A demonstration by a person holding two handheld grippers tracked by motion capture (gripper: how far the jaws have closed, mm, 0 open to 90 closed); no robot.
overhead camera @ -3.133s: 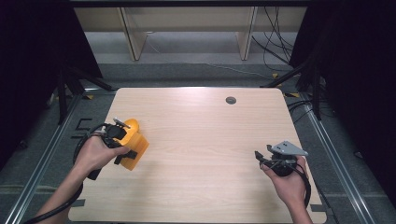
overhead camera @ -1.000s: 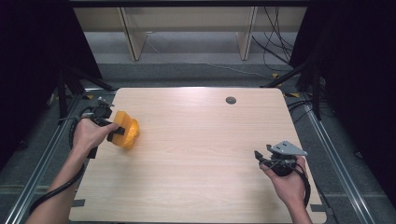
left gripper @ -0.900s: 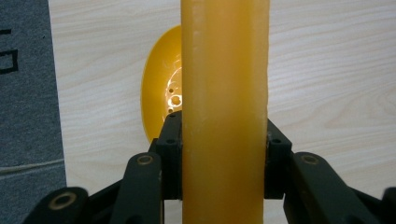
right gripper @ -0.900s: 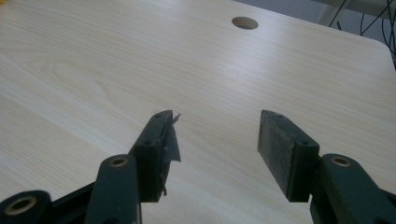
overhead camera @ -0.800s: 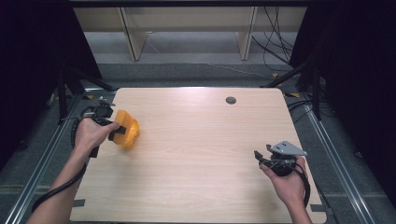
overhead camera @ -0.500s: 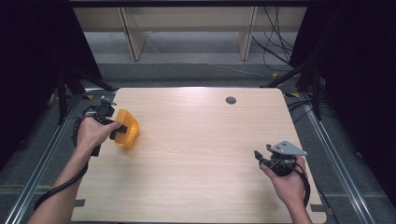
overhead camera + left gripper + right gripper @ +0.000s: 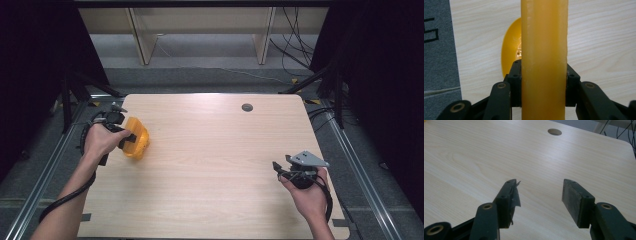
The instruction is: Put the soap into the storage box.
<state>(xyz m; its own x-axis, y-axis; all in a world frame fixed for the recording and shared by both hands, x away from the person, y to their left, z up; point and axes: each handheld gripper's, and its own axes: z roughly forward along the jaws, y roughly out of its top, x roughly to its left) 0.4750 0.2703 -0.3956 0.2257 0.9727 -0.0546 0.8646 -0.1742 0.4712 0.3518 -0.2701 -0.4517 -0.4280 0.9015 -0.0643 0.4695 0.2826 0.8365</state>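
At the left edge of the wooden table [image 7: 210,165], the person's left hand [image 7: 100,142] holds the left gripper [image 7: 127,138], whose black jaws are clamped on a yellow plastic scoop [image 7: 136,137]. Seen from the left gripper view, the scoop's broad flat handle [image 7: 544,60] runs straight up between the two pads, which press on its two sides, and the rounded bowl of the scoop [image 7: 511,53] shows behind it over the pale wood. From above, the scoop sits near the table's left side, about halfway between the front and back edges, with the grey floor [image 7: 50,150] just beside it. A black cable [image 7: 65,200] trails from this gripper back along the forearm.

Farther right, near the back edge, a small round hole [image 7: 247,107] is set in the tabletop; it also shows in the right gripper view [image 7: 554,131].

Over at the right front corner, the right hand [image 7: 310,197] holds the right gripper [image 7: 280,167] with its grey three-cornered plate [image 7: 307,159] on top. Its jaws stand well apart with nothing between them, just bare wood, and a shred of dark tape [image 7: 516,197] hangs off the left pad. This gripper is well apart from the scoop.
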